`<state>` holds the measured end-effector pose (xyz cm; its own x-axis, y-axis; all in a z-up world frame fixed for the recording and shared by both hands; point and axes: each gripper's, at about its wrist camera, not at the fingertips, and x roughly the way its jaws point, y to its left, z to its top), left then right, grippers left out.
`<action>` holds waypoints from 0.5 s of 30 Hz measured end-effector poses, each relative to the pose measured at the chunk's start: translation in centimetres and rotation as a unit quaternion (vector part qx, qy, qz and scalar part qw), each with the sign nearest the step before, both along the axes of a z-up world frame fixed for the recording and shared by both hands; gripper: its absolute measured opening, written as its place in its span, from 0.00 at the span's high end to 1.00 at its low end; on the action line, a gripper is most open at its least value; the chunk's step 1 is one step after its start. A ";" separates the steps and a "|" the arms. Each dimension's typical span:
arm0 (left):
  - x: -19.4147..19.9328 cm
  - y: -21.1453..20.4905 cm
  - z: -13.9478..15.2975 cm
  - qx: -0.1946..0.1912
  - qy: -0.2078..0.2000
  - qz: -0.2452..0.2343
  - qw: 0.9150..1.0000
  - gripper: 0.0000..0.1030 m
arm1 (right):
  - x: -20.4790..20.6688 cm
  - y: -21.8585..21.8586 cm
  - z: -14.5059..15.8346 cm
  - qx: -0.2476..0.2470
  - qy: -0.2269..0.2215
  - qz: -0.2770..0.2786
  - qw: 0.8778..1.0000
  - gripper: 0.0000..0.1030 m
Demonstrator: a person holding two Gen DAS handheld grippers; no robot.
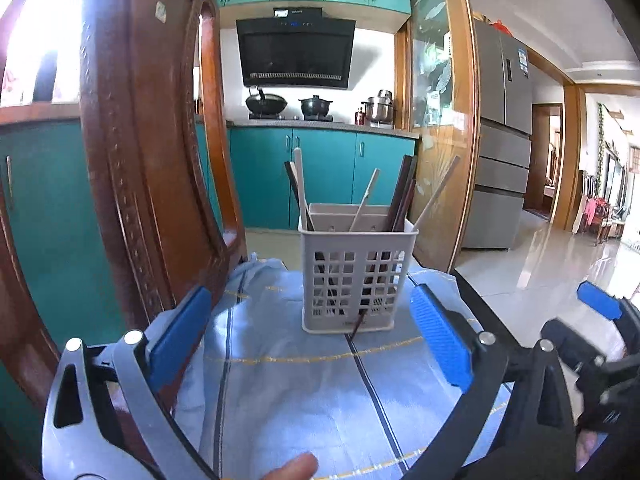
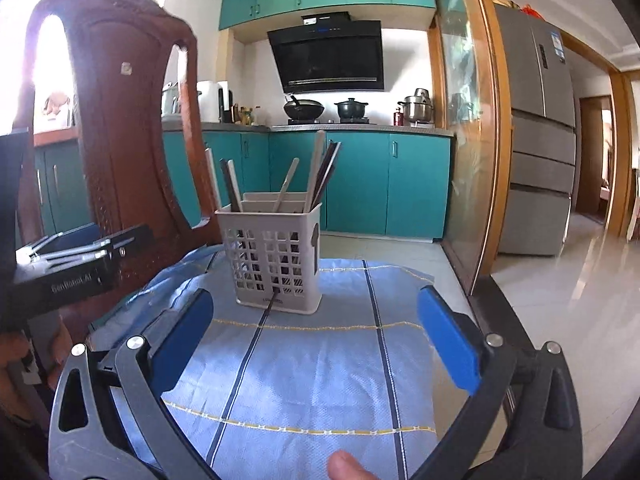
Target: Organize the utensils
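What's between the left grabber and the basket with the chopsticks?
Just bare blue striped cloth between the open left hand-held gripper and the utensil basket, seen in the left wrist view.

Bright daylight, window [image 2: 48, 64] blown out upper left; fisheye edges bent, corners vignetted.

A home kitchen: teal cabinets [image 2: 360, 184], range hood [image 2: 328, 58], pots on stove [image 2: 352, 109], fridge [image 2: 536, 132]

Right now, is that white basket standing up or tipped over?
Upright. The white basket sits flat on the blue cloth, chopsticks leaning out its open top.
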<state>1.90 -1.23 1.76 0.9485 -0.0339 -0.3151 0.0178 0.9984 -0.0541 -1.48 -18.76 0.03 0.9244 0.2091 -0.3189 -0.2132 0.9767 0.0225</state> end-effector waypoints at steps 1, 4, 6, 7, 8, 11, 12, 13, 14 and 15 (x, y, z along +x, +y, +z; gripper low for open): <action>0.0 0.1 0.2 -0.004 -0.001 0.001 1.000 0.04 | 0.0 0.2 0.0 -0.003 -0.001 0.000 1.000 0.03; -0.2 -0.1 0.3 -0.002 -0.002 -0.001 1.000 0.04 | 0.2 0.4 -0.1 -0.007 0.000 -0.005 1.000 0.03; -0.4 -0.3 0.3 0.003 -0.003 -0.003 1.000 0.04 | 0.3 0.3 -0.1 -0.003 0.001 -0.008 1.000 0.03; -0.5 -0.4 0.3 0.005 -0.003 -0.002 1.000 0.04 | 0.4 0.2 -0.1 0.000 0.002 -0.010 1.000 0.03; -0.6 -0.5 0.3 0.009 -0.005 -0.002 1.000 0.04 | 0.4 0.0 -0.1 0.001 0.002 -0.013 1.000 0.03; -0.7 -0.8 0.3 0.018 -0.009 -0.002 1.000 0.04 | 0.4 -0.1 -0.1 0.005 0.003 -0.016 1.000 0.03; -0.7 -0.9 0.4 0.020 -0.009 -0.003 1.000 0.04 | 0.4 -0.2 -0.1 0.006 0.003 -0.016 1.000 0.03; -0.8 -0.9 0.3 0.022 -0.009 -0.003 1.000 0.04 | 0.4 -0.1 -0.1 0.004 0.002 -0.017 1.000 0.03; -0.8 -0.9 0.2 0.024 -0.008 -0.003 1.000 0.04 | 0.3 -0.1 -0.1 0.003 0.001 -0.017 1.000 0.03; -0.8 -0.9 0.2 0.025 -0.008 -0.004 1.000 0.04 | 0.3 -0.1 -0.1 0.001 -0.001 -0.018 1.000 0.03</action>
<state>1.13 -2.11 1.96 0.9530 -0.0260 -0.3018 0.0259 0.9997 -0.0042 -1.17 -18.84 -0.06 0.9319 0.1763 -0.3170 -0.1776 0.9838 0.0249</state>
